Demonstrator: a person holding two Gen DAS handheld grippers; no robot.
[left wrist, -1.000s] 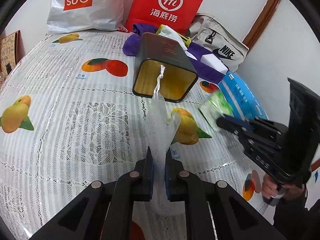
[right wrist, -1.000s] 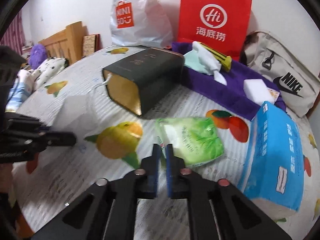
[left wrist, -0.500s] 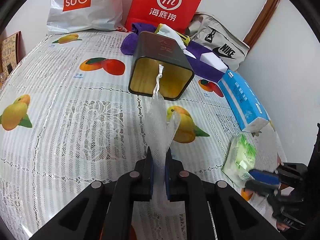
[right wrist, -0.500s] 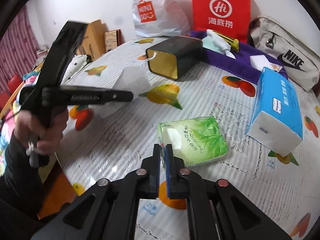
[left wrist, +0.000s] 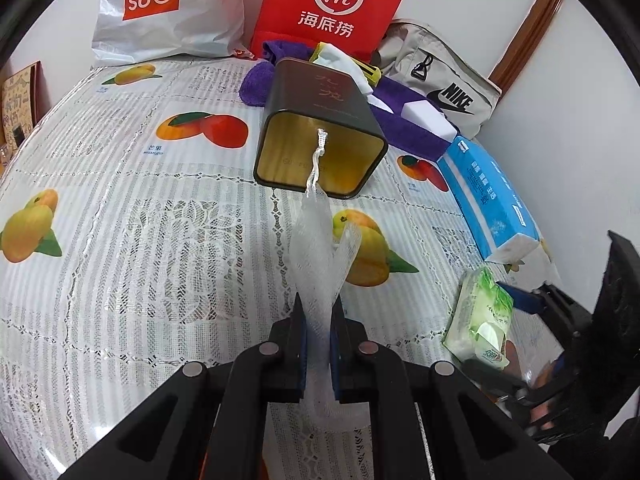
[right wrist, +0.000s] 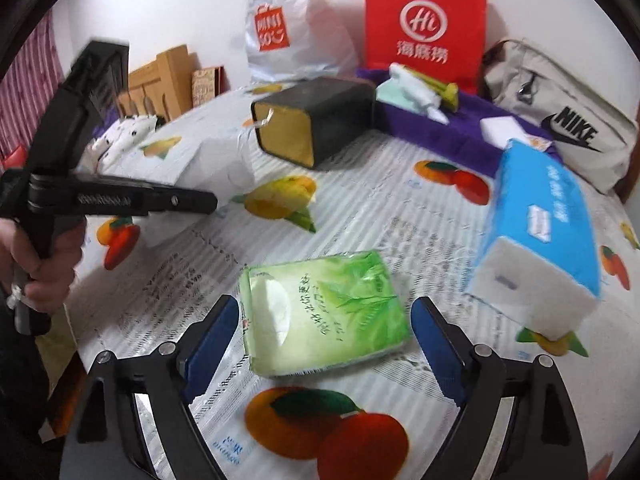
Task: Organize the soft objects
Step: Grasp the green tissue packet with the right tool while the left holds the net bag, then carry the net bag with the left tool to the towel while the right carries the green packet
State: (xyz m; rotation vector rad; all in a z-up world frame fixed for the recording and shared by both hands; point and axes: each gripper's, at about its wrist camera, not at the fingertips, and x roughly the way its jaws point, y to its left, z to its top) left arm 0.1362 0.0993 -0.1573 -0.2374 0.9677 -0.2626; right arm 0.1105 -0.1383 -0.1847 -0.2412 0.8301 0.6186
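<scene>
My left gripper (left wrist: 319,316) is shut on a white mesh pouch (left wrist: 318,240) with a drawstring, held above the table and pointing at the open gold-lined mouth of a dark tin box (left wrist: 320,136) lying on its side. My right gripper (right wrist: 324,332) is open, its blue pads either side of a green wet-wipes pack (right wrist: 324,312) lying on the table near the front edge. The green pack (left wrist: 480,316) and the right gripper (left wrist: 532,304) show at the right of the left wrist view. The left gripper (right wrist: 200,202) shows in the right wrist view.
A blue tissue pack (right wrist: 540,232) lies right of the green pack. Behind the tin are a purple towel (right wrist: 440,128) with a white sponge (right wrist: 500,130) and spray bottle (right wrist: 416,88), a red bag (right wrist: 424,20), a white Miniso bag (right wrist: 288,24) and a Nike bag (right wrist: 568,120).
My right gripper pulled the green pack toward the front edge, then opened and let it go. My left gripper stays shut on the mesh pouch, almost still.
</scene>
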